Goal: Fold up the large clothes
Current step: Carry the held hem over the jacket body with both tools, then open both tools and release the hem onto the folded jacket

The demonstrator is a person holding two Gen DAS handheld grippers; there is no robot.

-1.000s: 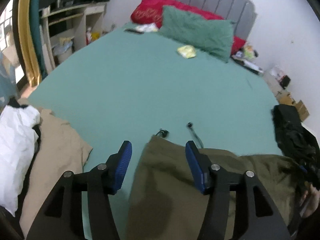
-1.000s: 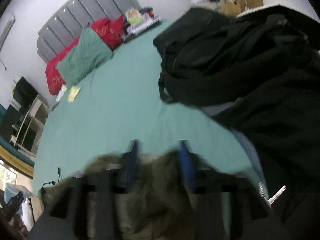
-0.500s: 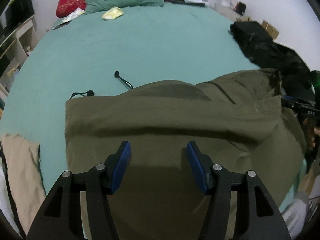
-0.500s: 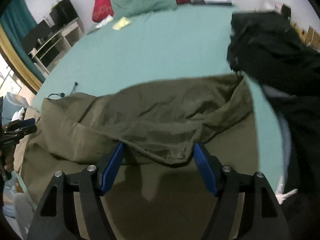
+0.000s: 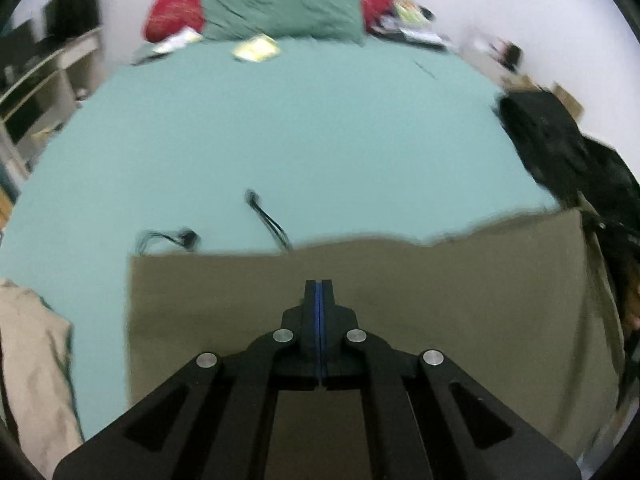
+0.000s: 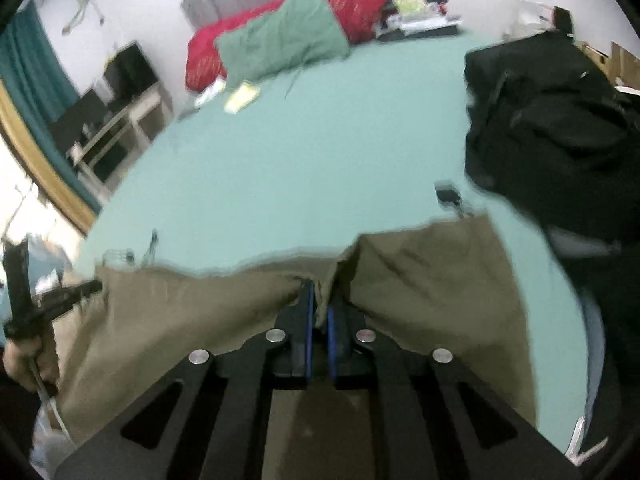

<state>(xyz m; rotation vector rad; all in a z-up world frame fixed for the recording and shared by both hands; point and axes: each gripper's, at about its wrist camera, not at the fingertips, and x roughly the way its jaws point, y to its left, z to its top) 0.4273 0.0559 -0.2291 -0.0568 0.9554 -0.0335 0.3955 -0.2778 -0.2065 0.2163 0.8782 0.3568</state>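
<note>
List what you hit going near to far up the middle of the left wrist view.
left gripper → olive garment → black cord → teal bedsheet → yellow packet → green pillow

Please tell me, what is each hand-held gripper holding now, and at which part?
The right hand-held gripper pinches a raised fold of the olive garment. The left hand-held gripper is shut; any hold cannot be told.

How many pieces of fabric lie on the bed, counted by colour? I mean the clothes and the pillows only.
Olive green: 1, the garment
Black: 1, the clothes pile
Beige: 1, the garment at the left edge
Teal green: 1, the pillow
Red: 1, the pillow behind it
Total: 5
</note>
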